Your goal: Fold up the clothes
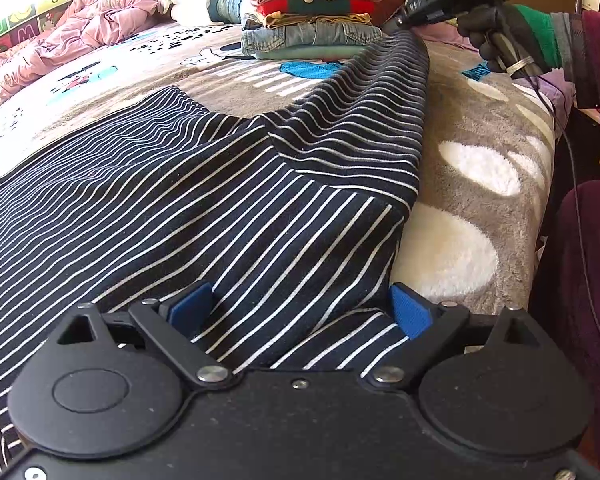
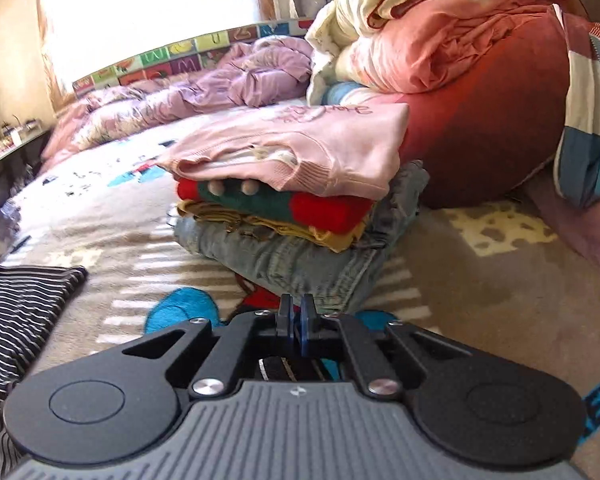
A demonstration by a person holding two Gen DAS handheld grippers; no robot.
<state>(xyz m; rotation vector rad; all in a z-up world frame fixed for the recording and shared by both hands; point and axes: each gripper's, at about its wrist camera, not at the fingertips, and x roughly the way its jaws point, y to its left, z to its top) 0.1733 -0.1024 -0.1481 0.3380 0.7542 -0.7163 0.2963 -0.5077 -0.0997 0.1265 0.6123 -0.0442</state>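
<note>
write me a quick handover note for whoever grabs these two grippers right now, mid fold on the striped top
Right gripper: shut on the far end of the striped top, lifting it off the blanket.
Left gripper: open, blue pads either side of the near edge of the cloth, not pinching.
Things: striped top spread across the bed; pile of folded clothes beyond it, pink sweater on top.
Done: earlier garments folded and stacked.
Left: probably close the left gripper, fold the top, then add it to the pile.
</note>
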